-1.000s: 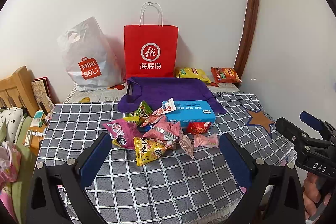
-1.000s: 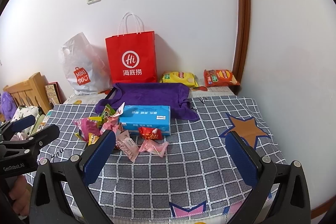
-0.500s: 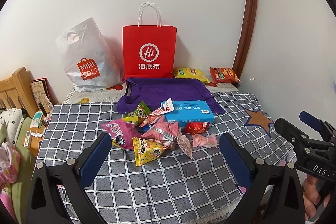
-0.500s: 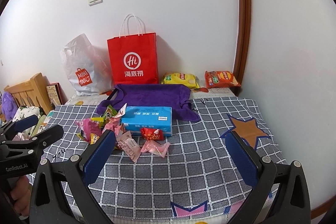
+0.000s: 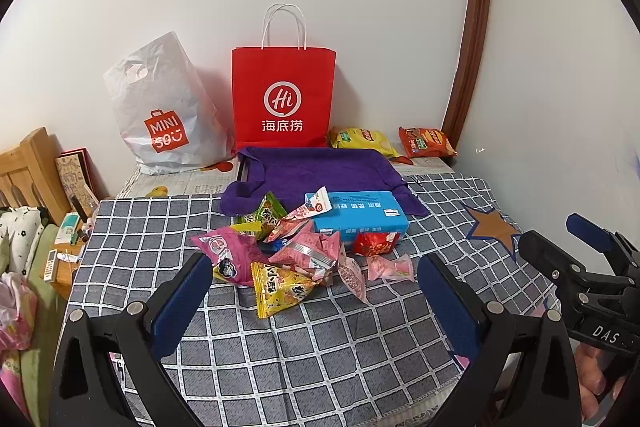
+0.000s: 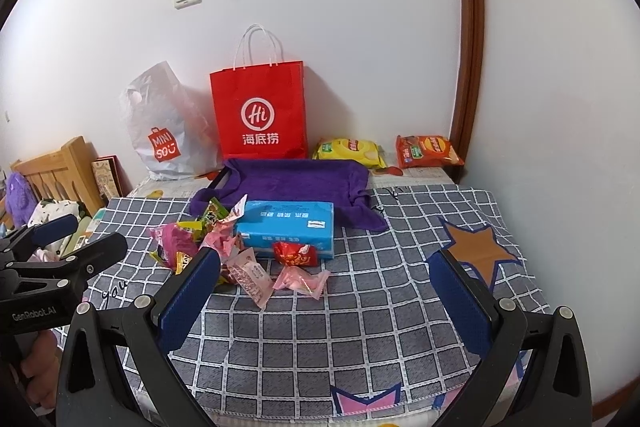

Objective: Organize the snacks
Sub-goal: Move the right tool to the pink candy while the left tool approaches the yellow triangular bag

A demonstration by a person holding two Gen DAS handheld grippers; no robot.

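A heap of small snack packets (image 5: pixel 288 251) (image 6: pixel 224 247) lies on the grey checked cloth beside a blue tissue box (image 5: pixel 358 217) (image 6: pixel 288 227). In the heap I make out a yellow packet (image 5: pixel 280 289), a red one (image 5: pixel 374 243) (image 6: pixel 296 254) and a pink wrapped sweet (image 5: pixel 390 267) (image 6: pixel 300 279). My left gripper (image 5: pixel 314 295) is open, hovering short of the heap, nothing between its blue pads. The right gripper (image 6: pixel 326 291) is open too, nearer the table's front, and empty. Each gripper shows at the edge of the other's view.
A purple cloth (image 5: pixel 316 173) covers something flat behind the box. A red paper bag (image 5: pixel 282 99) and a white plastic bag (image 5: pixel 164 111) lean on the wall. Yellow (image 5: pixel 360 141) and orange (image 5: pixel 426 143) crisp packets lie at the back right. Wooden furniture (image 5: pixel 28 171) stands left.
Both views have drifted slightly upward and a little closer to the heap; the snacks have not moved and both grippers have stayed open.
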